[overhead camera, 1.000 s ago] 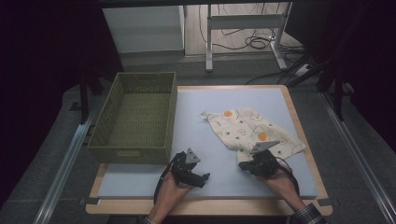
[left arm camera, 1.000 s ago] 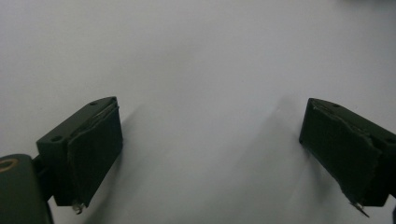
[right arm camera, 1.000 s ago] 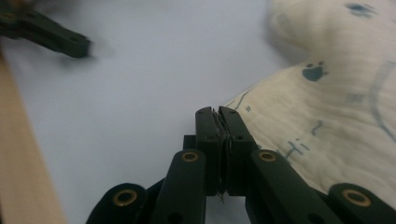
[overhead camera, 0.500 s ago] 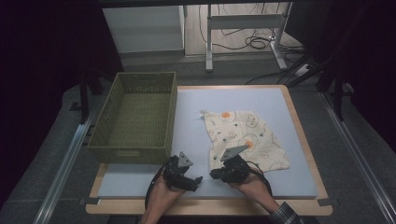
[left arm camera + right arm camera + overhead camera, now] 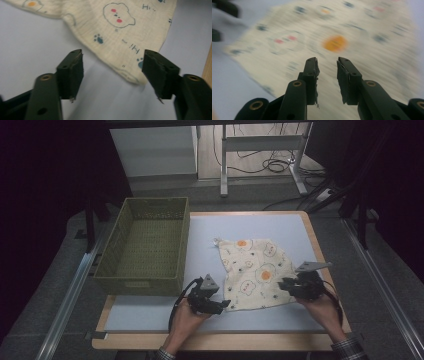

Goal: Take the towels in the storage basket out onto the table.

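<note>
Olive-green woven rectangular basket, upright on pale blue table mat; light wooden table edge; white metal stand beyond.

Only readable thing here is on the cream printed cloth: tiny "Hi" lettering scattered between the cartoon faces and paw prints. In the left gripper view you can make out one "Hi" up near the top edge and another one, turned sideways, lower down near the hem. In the right gripper view the print is too blurred to read.
</note>
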Demonstrator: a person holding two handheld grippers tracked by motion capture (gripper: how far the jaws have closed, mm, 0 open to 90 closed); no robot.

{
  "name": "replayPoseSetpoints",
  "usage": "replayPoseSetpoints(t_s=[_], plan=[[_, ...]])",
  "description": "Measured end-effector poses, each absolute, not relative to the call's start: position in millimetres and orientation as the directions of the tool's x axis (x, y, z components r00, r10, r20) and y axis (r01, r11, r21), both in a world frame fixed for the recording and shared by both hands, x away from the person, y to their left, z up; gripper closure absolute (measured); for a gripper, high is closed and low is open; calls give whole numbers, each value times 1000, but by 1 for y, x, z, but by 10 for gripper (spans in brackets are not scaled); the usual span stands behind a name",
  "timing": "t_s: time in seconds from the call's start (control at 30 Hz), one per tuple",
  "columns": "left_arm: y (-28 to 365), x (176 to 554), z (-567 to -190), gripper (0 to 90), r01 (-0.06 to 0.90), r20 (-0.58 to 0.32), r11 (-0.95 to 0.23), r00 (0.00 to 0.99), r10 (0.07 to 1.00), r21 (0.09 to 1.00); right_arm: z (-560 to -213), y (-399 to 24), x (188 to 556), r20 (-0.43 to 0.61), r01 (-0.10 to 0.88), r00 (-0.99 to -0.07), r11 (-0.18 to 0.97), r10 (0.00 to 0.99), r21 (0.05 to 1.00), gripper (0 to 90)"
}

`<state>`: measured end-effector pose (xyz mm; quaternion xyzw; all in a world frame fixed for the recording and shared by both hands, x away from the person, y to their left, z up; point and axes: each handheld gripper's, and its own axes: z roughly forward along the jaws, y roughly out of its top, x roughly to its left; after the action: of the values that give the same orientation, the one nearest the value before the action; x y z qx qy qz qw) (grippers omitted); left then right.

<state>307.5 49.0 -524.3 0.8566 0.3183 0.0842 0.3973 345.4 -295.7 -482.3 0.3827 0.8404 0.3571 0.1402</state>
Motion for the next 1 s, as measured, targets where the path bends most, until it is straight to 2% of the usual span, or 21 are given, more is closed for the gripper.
replayPoseSetpoints(t_s=[0.07,0.2,0.3,0.37,0.4,0.43,0.47,0.53,0.6,0.9,1.0], plan=[[44,308,-525,419,478,-116,-487,790,602,731,-485,-321,346,28,573,-619,426,785,701,695],[36,303,-529,431,478,-106,-506,793,600,717,-493,-354,342,24,615,-550,385,835,688,675],[28,299,-533,475,466,-73,-545,802,592,697,-504,-365,337,57,643,-539,367,840,672,636],[25,297,-533,518,464,-60,-545,797,601,699,-512,-363,332,53,638,-548,376,835,672,634],[25,297,-532,548,471,-63,-541,792,608,696,-513,-360,329,38,623,-550,380,834,683,661],[25,296,-532,604,479,-62,-538,784,618,693,-513,-359,326,33,619,-554,385,832,685,759],[26,296,-531,727,475,-46,-548,783,621,689,-514,-356,324,43,616,-565,387,824,686,835],[30,297,-530,879,478,-56,-550,787,615,684,-513,-350,320,15,606,-573,411,820,681,860],[36,296,-529,884,494,-81,-543,786,613,679,-511,-348,318,18,606,-584,421,812,675,860],[75,266,-523,876,525,-85,-543,765,638,656,-506,-330,281,78,571,-669,445,739,690,852],[83,258,-526,858,534,-90,-534,758,647,656,-510,-322,273,84,569,-691,469,718,675,813]])
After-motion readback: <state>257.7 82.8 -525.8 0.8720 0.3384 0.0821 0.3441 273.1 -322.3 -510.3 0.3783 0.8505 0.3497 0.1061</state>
